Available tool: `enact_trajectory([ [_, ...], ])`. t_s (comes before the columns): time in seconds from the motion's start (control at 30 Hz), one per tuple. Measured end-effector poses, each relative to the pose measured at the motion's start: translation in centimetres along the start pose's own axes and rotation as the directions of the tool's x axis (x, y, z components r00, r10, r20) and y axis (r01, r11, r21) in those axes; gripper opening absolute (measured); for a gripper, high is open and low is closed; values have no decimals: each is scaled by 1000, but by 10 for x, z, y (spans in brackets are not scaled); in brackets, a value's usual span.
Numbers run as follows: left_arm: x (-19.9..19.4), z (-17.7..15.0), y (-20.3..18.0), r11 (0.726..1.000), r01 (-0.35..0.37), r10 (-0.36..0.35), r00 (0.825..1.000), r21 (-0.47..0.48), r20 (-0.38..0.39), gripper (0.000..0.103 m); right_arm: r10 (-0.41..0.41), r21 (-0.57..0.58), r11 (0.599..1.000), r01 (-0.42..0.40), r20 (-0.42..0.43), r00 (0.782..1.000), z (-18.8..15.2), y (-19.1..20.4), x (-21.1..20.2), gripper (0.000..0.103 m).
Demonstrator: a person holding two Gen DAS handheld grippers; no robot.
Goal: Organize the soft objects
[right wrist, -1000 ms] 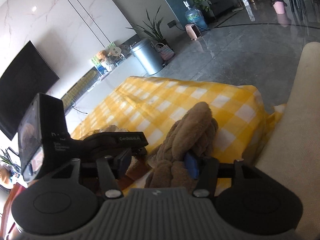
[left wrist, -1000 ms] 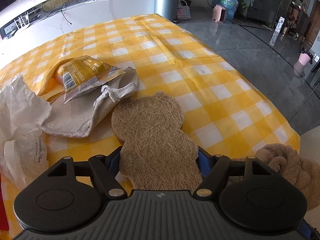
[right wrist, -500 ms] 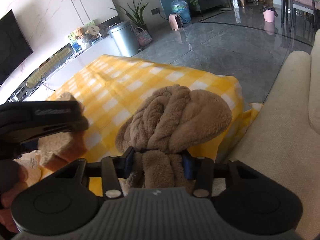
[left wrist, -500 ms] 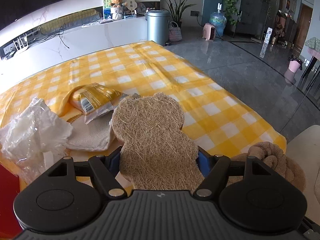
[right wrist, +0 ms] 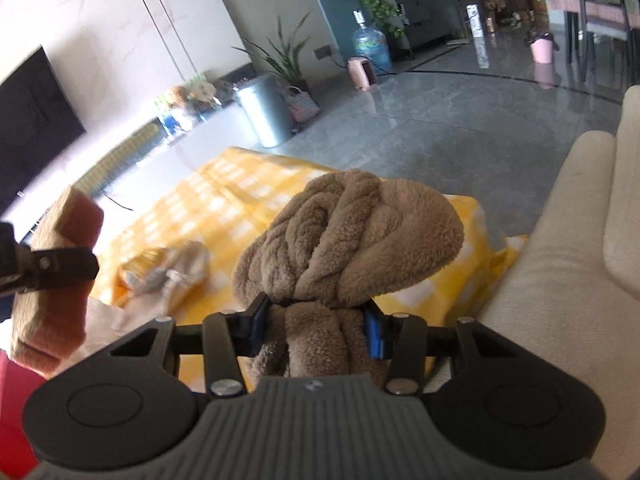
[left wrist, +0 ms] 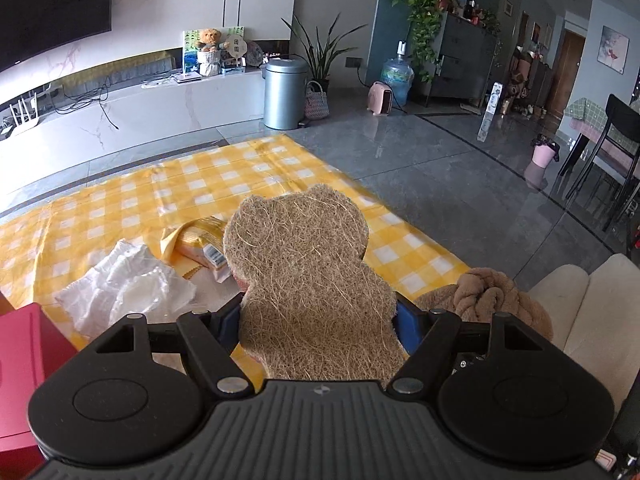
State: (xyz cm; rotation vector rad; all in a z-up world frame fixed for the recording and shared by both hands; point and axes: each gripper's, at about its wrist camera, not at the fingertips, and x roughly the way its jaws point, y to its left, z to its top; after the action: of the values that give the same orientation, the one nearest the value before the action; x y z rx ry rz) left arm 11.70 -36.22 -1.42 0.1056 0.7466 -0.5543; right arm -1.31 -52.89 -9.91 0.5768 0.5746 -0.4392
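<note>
Pad (left wrist: 308, 280) hides most of yellow packet (left wrist: 200, 242) and left gripper's (left wrist: 318, 320) fingertips. Red box (left wrist: 20, 344) cut by left edge. Right view: packet and cloth (right wrist: 176, 268) motion-blurred; towel's (right wrist: 344, 236) lower end hidden behind gripper body.

One fibre scrubber (left wrist: 308, 280); one brown plush knot (right wrist: 344, 236); one yellow packet (left wrist: 204, 240); one plastic bag (left wrist: 128, 284).
</note>
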Motion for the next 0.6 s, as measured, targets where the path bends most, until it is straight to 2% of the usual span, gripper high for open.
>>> enact_trajectory([
  [0.2,-63,4,34,999,-39,38,996,11,81,85,131,15,991,-132,51,990,10,20,-25,47],
  [0.33,-103,-1,67,995,-98,100,990,-18,95,85,262,20,964,-265,86,961,14,37,-42,47],
  [0.4,-123,-6,91,992,-118,122,988,-52,92,85,317,17,947,-320,95,944,15,48,-50,47],
  [0.47,-140,-14,121,985,-112,122,990,-129,67,85,375,-15,927,-375,81,924,15,65,-58,47],
  [0.53,-156,-23,153,971,-110,126,990,-212,65,85,413,-49,911,-411,63,909,11,83,-63,47],
  [0.6,-169,-33,180,954,-142,167,983,-266,73,85,453,-80,890,-450,30,891,5,101,-66,47],
])
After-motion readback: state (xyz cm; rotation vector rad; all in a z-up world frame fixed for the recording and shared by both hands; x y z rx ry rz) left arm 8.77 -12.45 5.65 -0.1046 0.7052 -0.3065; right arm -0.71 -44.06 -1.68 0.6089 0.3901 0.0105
